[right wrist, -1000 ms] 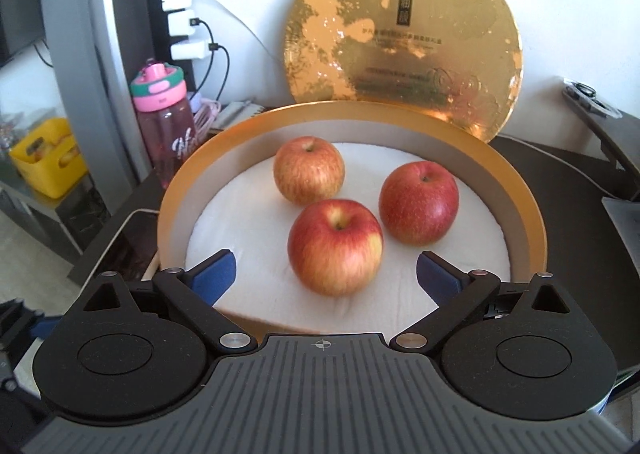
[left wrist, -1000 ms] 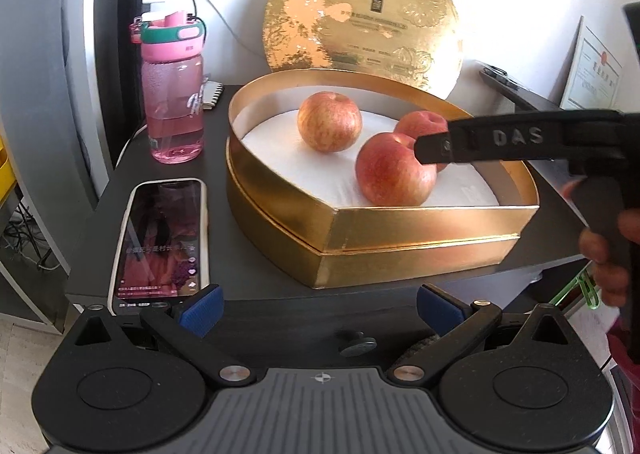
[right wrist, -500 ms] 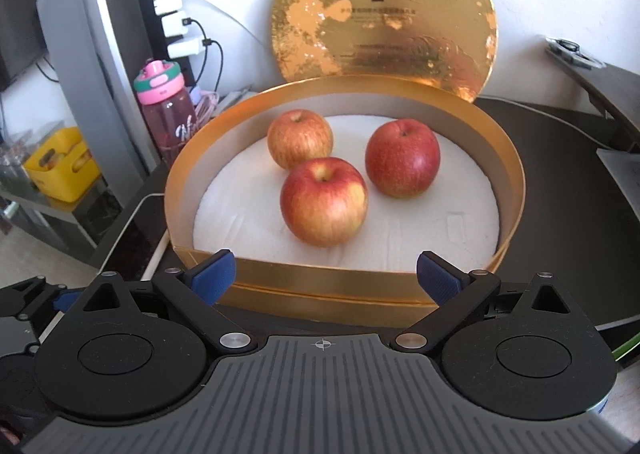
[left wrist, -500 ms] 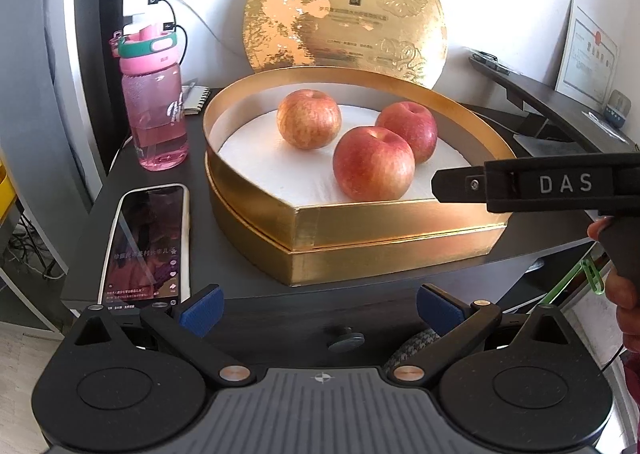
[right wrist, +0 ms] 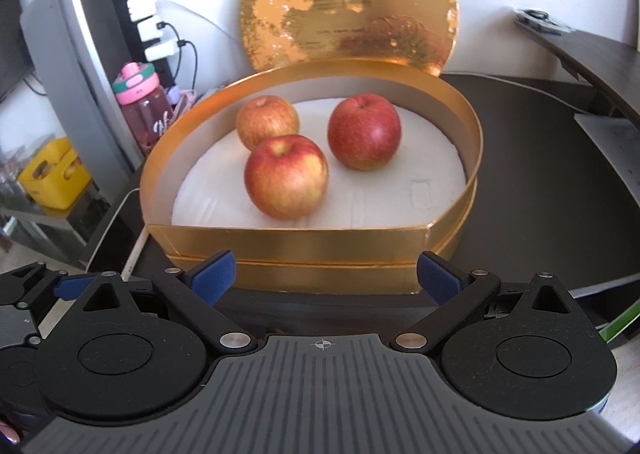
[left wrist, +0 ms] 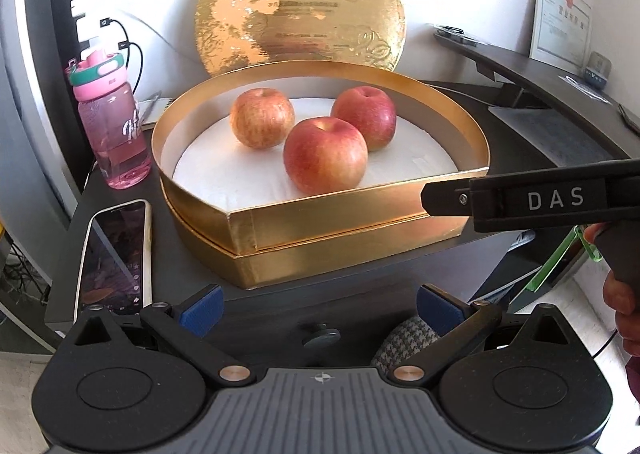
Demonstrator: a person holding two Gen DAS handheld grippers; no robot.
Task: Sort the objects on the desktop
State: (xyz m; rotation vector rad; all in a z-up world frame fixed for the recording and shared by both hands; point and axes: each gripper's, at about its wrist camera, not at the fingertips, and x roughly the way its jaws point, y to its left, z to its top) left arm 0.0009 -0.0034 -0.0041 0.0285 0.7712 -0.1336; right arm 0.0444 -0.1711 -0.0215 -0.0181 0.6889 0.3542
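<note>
Probably firm, smooth, roll-prone: nearest apple (right wrist: pixel 286 177) in gold box (right wrist: pixel 280 240); best pinched across middle. Both tongs (left wrist: pixel 318 304) (right wrist: pixel 325 277) spread, empty.

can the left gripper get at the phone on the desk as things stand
Probably yes. The phone lies flat near the desk's front edge, left of the gold box, with nothing on it. The left gripper is open and empty, just short of the desk. A flat phone may be awkward to pinch.

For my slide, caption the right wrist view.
Open right gripper faces a gold box holding three apples on white padding, round lid propped behind.
</note>
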